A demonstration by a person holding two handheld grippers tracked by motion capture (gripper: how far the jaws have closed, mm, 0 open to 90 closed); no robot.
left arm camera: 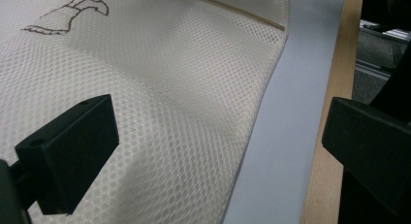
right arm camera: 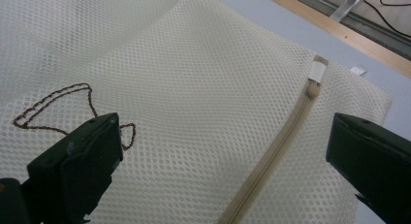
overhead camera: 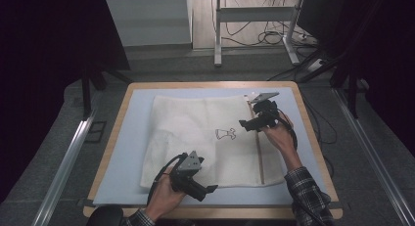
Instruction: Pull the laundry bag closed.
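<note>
A cream mesh laundry bag (overhead camera: 195, 138) lies flat on the table, with a small brown embroidered dress (overhead camera: 225, 133) near its middle and a tan zipper (overhead camera: 258, 152) along its right side. My left gripper (overhead camera: 208, 192) hovers open over the bag's near edge (left arm camera: 194, 136), jaws wide apart and empty. My right gripper (overhead camera: 247, 124) is open above the bag's upper right part, its jaws spanning the dress outline (right arm camera: 53, 107) and the zipper (right arm camera: 271, 156). The zipper pull (right arm camera: 314, 88) sits at the far end, closed.
A pale blue mat (overhead camera: 132, 138) covers the wooden table (overhead camera: 313, 123); the bag rests on it. Blue mat strip (left arm camera: 291, 136) and table edge (left arm camera: 334, 112) lie right of the bag. Floor cables and a desk frame (overhead camera: 254, 30) are beyond the table.
</note>
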